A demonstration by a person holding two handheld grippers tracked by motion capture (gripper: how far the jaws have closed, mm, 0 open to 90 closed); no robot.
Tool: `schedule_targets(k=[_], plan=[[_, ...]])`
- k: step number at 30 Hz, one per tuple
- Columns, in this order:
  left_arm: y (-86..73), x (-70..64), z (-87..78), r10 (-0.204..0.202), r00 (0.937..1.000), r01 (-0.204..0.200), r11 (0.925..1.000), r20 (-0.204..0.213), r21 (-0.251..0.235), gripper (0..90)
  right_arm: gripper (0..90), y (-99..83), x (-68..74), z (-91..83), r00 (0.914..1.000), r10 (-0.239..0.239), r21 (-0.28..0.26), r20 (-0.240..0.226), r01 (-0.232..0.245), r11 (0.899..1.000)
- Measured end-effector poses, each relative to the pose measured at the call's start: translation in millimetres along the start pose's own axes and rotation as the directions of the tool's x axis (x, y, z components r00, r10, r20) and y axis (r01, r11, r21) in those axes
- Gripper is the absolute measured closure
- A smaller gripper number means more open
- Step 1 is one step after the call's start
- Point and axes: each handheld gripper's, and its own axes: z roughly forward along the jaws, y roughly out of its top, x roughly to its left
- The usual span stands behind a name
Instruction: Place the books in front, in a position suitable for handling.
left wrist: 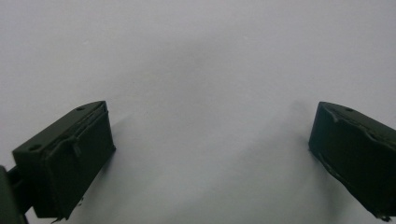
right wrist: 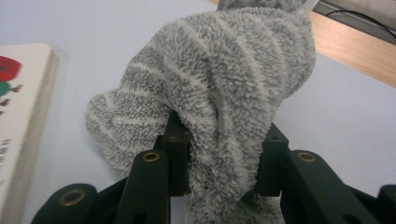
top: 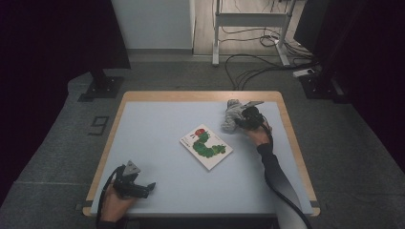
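A person stands at a pale blue table [top: 157, 181] edged in light wood, a two-jaw gripper in each hand. From the high view, the right gripper [top: 242, 122] sits at the table's far right, clamped on a grey striped fuzzy sock [top: 232, 114]. The right gripper view makes that grasp plain: both black jaws squeeze the bunched sock [right wrist: 219, 93] between them, its bulk rising above them, and the sock's bottom end is cut off by the frame.

The left gripper [top: 148, 186] rests near the front left corner, well apart from everything else. Its own view shows the left gripper [left wrist: 210, 149] with jaws spread wide over bare tabletop, grasping nothing.

A picture book [top: 206, 146] with a green caterpillar on its cover lies flat at mid-table, just left of the sock; the right gripper view catches only its edge [right wrist: 23, 116], the lettering too blurred to read.

The room is dim: grey carpet, loose cables [top: 258, 67] and a white metal stand [top: 250, 21] beyond the table.
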Motion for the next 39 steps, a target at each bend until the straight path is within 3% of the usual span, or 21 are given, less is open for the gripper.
schedule_targets(k=[13, 23, 39], plan=[[0.1, 0.1, 0.0, 0.0, 1.0, 0.0, 1.0, 0.0, 0.001, 0.0, 63.3, -0.2, 6.1, -45.8, 0.9995, -0.026, -0.049, -0.017, 0.026, 0.998], [0.1, 0.1, 0.0, -0.001, 1.0, 0.001, 1.0, -0.001, 0.001, 0.0, 63.2, -12.6, 10.9, -85.5, 0.9992, -0.025, -0.088, -0.031, 0.022, 0.996], [0.2, 0.2, -0.2, -0.002, 1.0, 0.002, 1.0, 0.001, 0.002, 0.0, 63.1, -35.6, 23.6, -134.7, 0.9976, -0.037, -0.115, -0.058, 0.03, 0.993]])
